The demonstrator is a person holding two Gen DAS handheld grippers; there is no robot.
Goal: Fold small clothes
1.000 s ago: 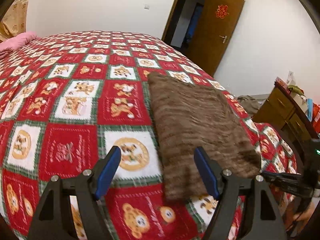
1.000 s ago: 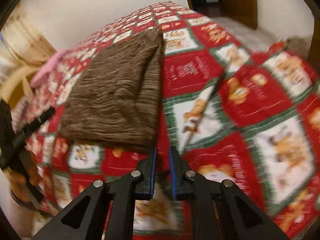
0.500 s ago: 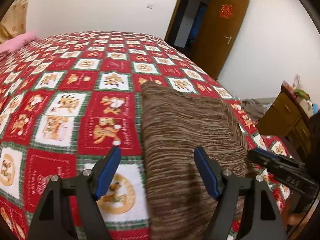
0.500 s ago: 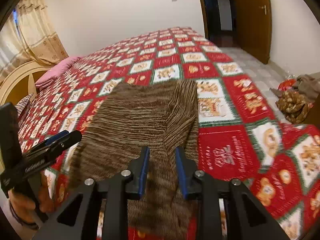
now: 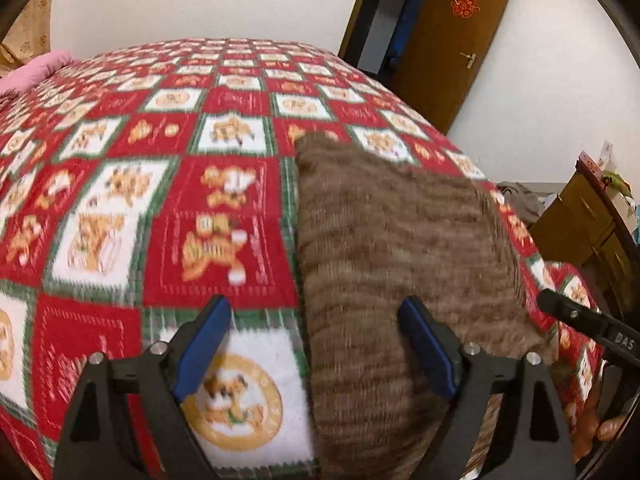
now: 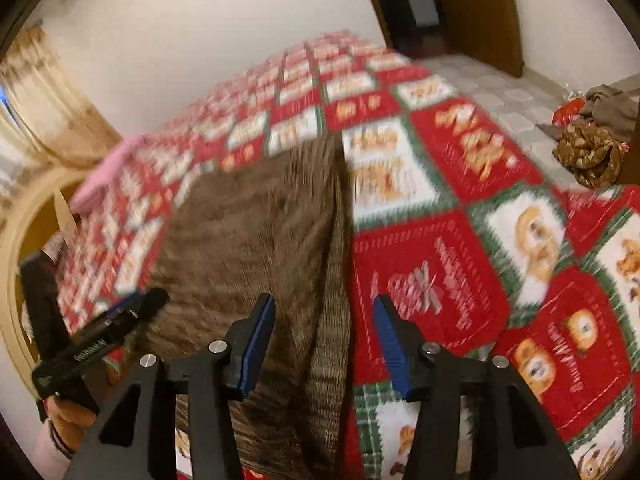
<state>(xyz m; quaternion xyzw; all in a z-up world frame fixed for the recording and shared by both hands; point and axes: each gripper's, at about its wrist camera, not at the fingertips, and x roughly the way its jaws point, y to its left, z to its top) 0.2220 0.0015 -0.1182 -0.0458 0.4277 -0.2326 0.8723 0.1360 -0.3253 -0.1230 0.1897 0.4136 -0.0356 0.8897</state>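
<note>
From my left gripper [image 5: 316,342], open bedspread [image 5: 224,220] runs clear to the bed's far edge. The folded brown garment [image 5: 400,248] fills the near right corner, where my right gripper [image 5: 576,320] crowds the right edge.

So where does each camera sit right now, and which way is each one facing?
Left wrist: on the left gripper, angled down over the brown knit garment's left edge; open blue fingers show.
Right wrist: on the right gripper, over its right edge; fingers just opened; a hand holds the left gripper.
Shared: garment, red patterned bedspread.
</note>
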